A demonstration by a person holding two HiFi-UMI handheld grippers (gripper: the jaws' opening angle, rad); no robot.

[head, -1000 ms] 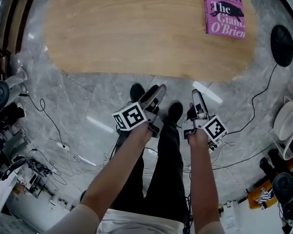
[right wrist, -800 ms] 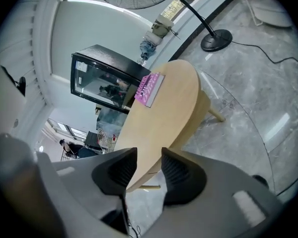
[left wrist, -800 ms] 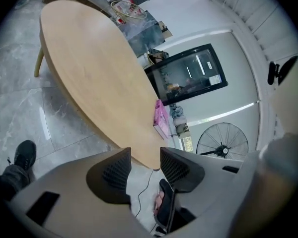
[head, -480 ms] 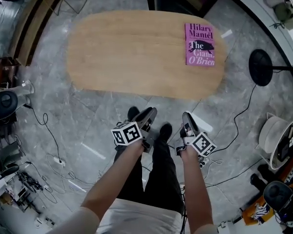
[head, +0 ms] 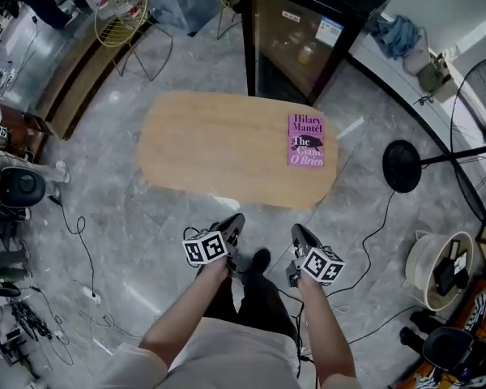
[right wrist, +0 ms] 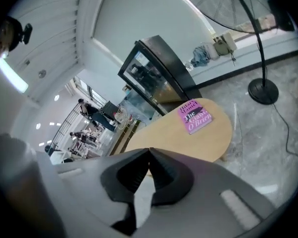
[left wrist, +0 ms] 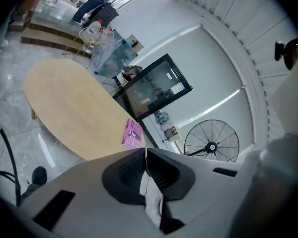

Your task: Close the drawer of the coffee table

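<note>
The oval wooden coffee table (head: 227, 140) stands on the grey marble floor, with a pink book (head: 306, 140) lying near its right end. From above no drawer front shows. My left gripper (head: 236, 220) and right gripper (head: 296, 232) hang side by side in front of my body, short of the table's near edge and touching nothing. Both are shut with nothing between the jaws. In the left gripper view the closed left gripper (left wrist: 145, 150) points over the table (left wrist: 69, 108) towards the book (left wrist: 133, 134). In the right gripper view the closed right gripper (right wrist: 149, 150) sits below the book (right wrist: 193, 115).
A black glass-fronted cabinet (head: 308, 39) stands behind the table. A fan's round base (head: 402, 166) sits to the right, with its cable trailing across the floor. A wire basket stand (head: 121, 6) is at the back left, cables (head: 81, 250) at the left, a white tub (head: 437, 270) at the right.
Both grippers rose and drew back from the table's near edge, and their jaws went from open to shut. The table and book now look smaller and farther away.
</note>
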